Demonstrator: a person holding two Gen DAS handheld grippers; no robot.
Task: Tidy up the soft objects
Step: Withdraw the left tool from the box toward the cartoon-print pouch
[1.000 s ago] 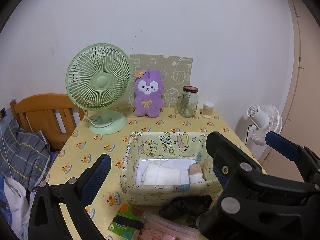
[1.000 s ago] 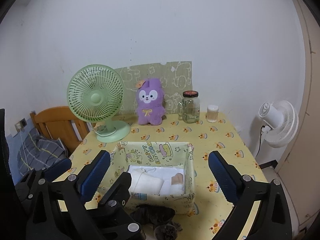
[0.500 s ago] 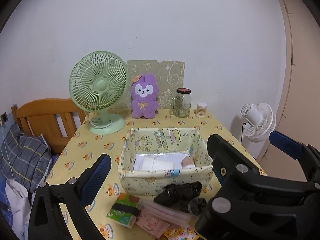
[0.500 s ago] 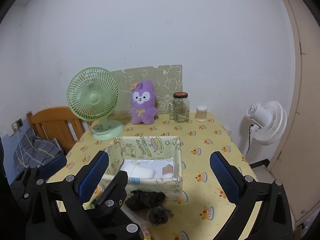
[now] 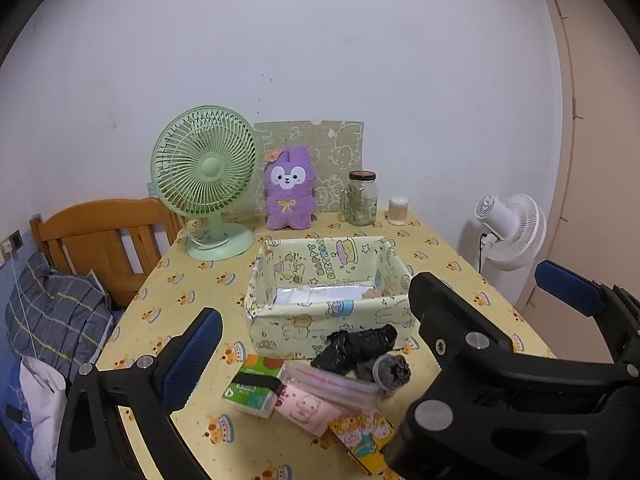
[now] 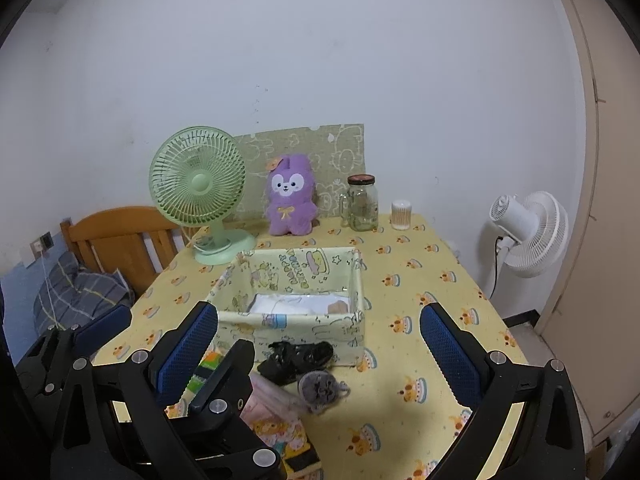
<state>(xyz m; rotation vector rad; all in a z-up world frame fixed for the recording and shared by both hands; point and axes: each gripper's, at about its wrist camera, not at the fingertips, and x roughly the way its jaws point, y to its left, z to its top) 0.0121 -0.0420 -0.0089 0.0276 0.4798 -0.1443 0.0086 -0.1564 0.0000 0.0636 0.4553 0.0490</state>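
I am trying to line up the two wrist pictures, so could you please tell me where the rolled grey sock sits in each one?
Left wrist view: the rolled grey sock lies low, right of centre, beside the black sock, in front of the fabric box.
Right wrist view: the sock lies low, near the centre, between the open fingers.
Shared landmark: the purple plush against the wall.

Rolled socks [image 6: 298, 356] lie before the fabric box [image 6: 296, 326] on the table [image 6: 424, 280].
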